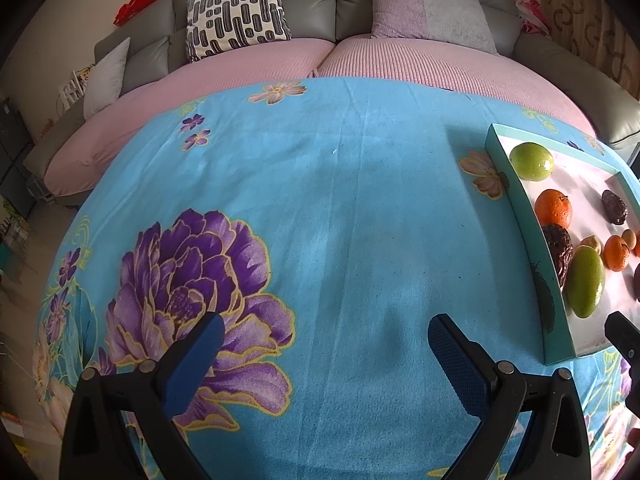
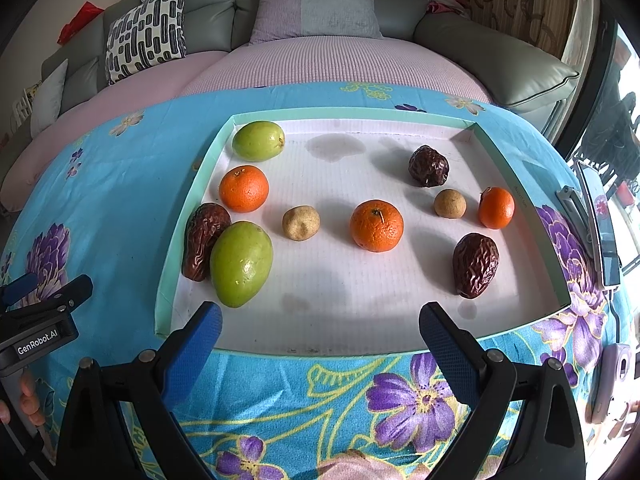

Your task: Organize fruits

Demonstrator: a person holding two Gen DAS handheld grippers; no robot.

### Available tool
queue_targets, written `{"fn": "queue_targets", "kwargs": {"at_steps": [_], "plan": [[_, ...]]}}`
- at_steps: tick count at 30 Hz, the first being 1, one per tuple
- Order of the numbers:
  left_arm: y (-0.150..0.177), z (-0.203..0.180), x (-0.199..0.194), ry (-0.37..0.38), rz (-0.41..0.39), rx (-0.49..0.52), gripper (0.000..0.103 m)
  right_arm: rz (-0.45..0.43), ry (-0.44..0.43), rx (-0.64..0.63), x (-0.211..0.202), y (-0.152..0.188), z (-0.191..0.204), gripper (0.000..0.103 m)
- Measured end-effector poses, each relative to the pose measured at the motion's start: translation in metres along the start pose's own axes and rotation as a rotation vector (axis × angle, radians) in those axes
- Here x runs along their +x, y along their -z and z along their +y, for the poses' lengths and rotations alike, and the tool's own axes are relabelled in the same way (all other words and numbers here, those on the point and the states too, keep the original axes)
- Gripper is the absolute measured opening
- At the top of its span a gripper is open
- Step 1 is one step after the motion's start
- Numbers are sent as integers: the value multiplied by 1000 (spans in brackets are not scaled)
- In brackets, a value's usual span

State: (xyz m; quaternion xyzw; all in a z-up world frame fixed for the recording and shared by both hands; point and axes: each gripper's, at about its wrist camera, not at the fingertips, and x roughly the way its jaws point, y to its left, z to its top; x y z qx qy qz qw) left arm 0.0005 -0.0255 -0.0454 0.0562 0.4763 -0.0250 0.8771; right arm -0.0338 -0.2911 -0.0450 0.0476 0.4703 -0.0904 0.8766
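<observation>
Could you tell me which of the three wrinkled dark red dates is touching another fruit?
The date against the tray's left wall; it leans on the large green fruit.

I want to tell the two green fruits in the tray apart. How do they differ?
The far green fruit is rounder and looks smaller; the near green fruit is longer and egg-shaped. The far one sits alone in the tray's corner; the near one leans against a wrinkled brown date. Both are smooth, green and along the left wall.
</observation>
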Motion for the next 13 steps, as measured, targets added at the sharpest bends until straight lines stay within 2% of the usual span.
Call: {"fn": "queue_targets", "kwargs": {"at_steps": [13], "plan": [[3, 8, -1, -23, 3, -23, 103, 4, 3, -1, 1, 1, -1, 99]]}}
